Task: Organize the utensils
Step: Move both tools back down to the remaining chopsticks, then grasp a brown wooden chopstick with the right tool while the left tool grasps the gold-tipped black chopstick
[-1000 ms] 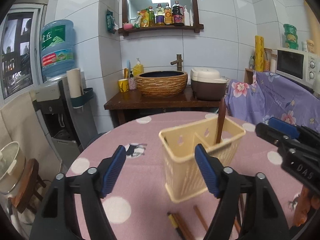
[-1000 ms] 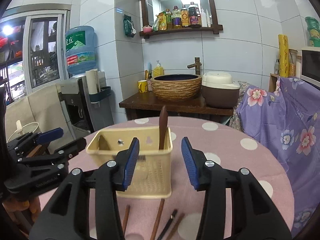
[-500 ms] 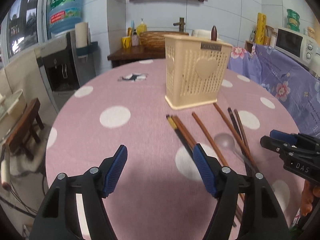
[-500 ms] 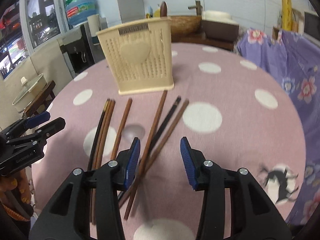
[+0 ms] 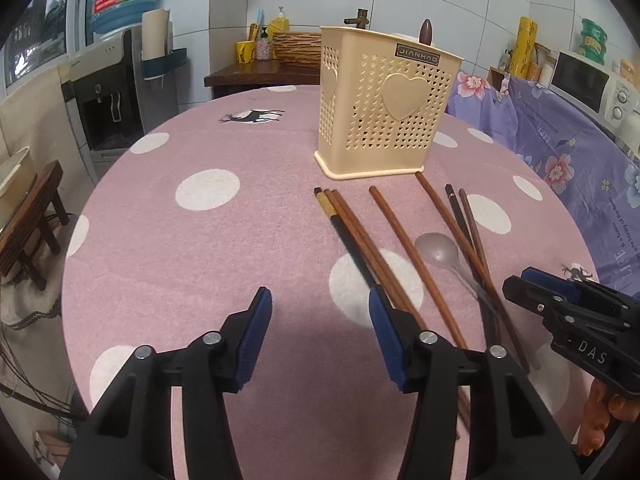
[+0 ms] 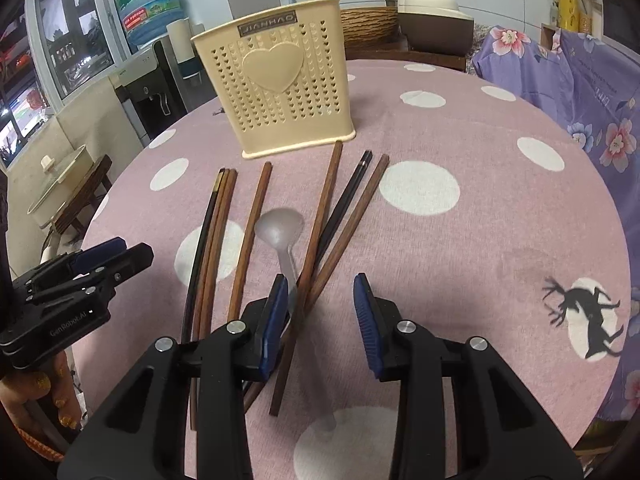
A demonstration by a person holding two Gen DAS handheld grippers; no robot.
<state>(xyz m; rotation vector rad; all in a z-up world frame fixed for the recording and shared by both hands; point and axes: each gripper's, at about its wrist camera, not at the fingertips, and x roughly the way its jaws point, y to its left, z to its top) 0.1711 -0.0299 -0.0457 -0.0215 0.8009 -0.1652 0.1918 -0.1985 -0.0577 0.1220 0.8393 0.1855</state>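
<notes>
A round desk (image 5: 168, 240) under a pink cloth with white dots and small black deer prints fills both views. Near its far side stands an upright cream plastic utensil holder (image 5: 384, 108) pierced with small hearts, a dark brown wooden handle tip (image 5: 427, 32) poking above its rim. In front of the holder, flat on the cloth, lie several brown and black chopsticks (image 6: 252, 236), fanned out with two of them crossing, and among them a translucent plastic spoon (image 6: 280, 232) with its bowl toward the holder. The left gripper (image 5: 320, 328) hangs over bare cloth just left of the chopsticks, its blue-padded jaws spread and closing with nothing between them. The right gripper (image 6: 322, 316) is low over the near ends of the crossing chopsticks, its jaws apart and closing, the sticks running up between the pads without being pinched. Behind the desk are white wall tiles, a water dispenser (image 5: 120, 80) with a blue bottle, a woven basin (image 6: 368, 20) on a dark wooden stand, and a purple flowered cover (image 5: 560, 128) at the right.
</notes>
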